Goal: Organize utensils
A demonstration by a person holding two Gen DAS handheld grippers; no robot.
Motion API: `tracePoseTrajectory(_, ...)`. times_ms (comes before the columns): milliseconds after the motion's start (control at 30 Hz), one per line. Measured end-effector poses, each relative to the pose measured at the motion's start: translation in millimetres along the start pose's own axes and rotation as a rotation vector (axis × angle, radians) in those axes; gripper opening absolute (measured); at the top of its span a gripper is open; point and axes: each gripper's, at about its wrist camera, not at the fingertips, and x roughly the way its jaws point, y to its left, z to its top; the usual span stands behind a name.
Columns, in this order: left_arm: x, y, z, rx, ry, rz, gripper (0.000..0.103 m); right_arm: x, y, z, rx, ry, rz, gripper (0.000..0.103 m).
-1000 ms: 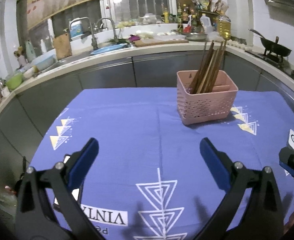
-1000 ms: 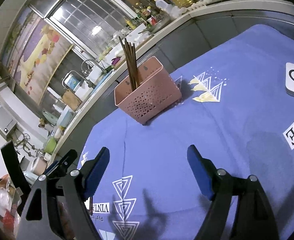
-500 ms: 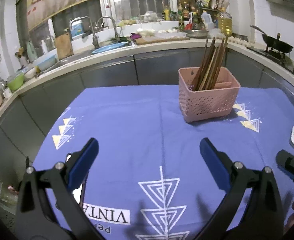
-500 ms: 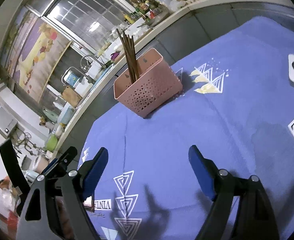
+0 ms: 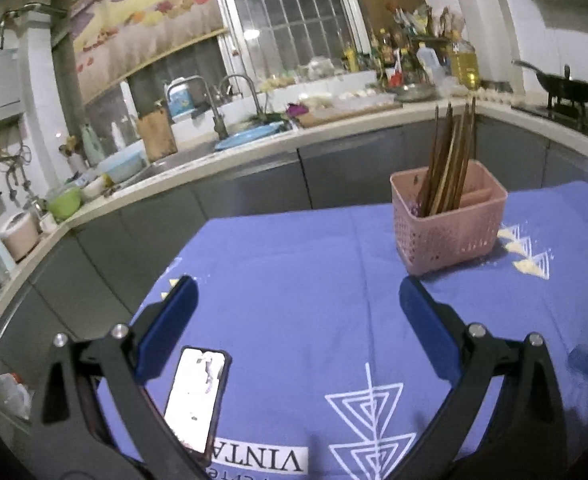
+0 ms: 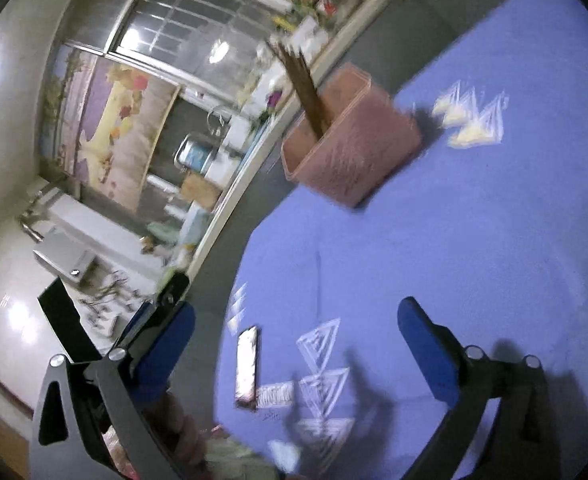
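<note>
The chopsticks (image 5: pixel 449 160) stand bundled in the left compartment of the pink basket (image 5: pixel 449 232), leaning slightly. The basket sits on the blue cloth (image 5: pixel 301 280), toward its far right. The left gripper (image 5: pixel 297 320) hangs wide open with nothing between its pads. The right gripper (image 6: pixel 294 344) is opening, also empty; its view is blurred. A phone (image 5: pixel 196 392) lies flat near the left finger.
</note>
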Motion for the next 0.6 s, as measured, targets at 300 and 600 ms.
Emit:
tracePoseTrajectory(300, 4, 3, 1, -0.004, 0.047, -0.033, 0.097, -3, 1, 1, -0.036, -0.068, -0.082, 0.099)
tracePoseTrajectory(600, -6, -4, 0, 0.015, -0.025, -0.027, 0.097, 3, -17, -7, 0.071, -0.029, -0.078, 0.097)
